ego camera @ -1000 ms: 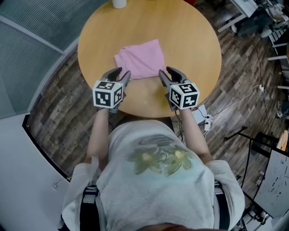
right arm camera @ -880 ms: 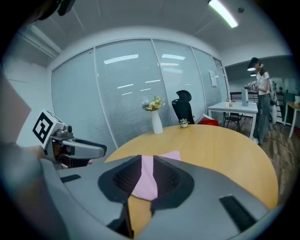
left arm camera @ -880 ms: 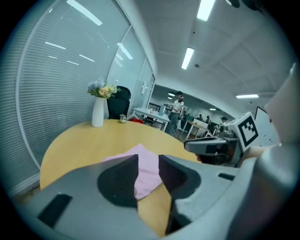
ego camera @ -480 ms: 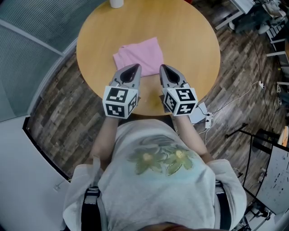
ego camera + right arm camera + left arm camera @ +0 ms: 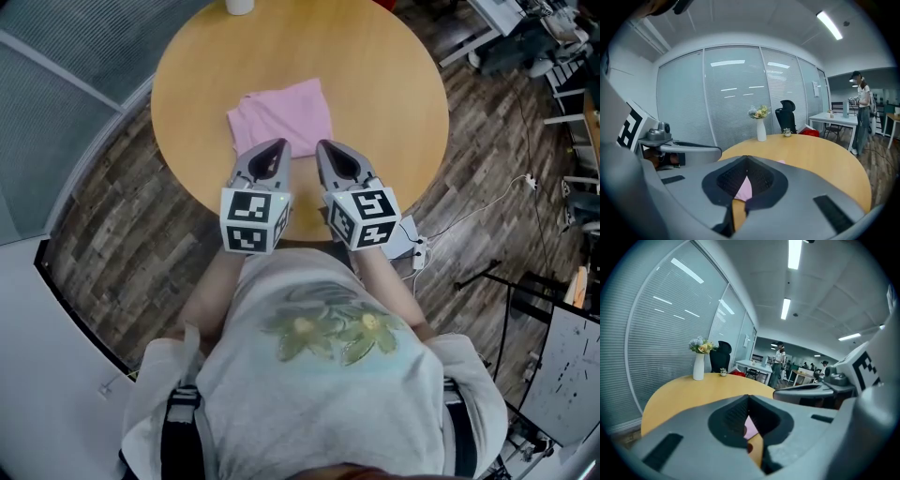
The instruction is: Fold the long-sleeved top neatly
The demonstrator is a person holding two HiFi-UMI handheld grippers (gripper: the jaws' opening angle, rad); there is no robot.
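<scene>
On round table (image 5: 375, 84), pink top (image 5: 281, 117), vase (image 5: 698, 367) beyond, left gripper (image 5: 277, 144), right gripper (image 5: 324, 145), fingers closed, empty

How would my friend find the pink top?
Find the round wooden table. Near its middle lies the folded pink top, a flat squarish bundle. It's the only pink cloth there; the white flower vase stands at the far edge.

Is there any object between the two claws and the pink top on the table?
No, nothing visible. The left claw and right claw, both shut and empty, face the pink top over bare table. The vase stands far beyond it.
</scene>
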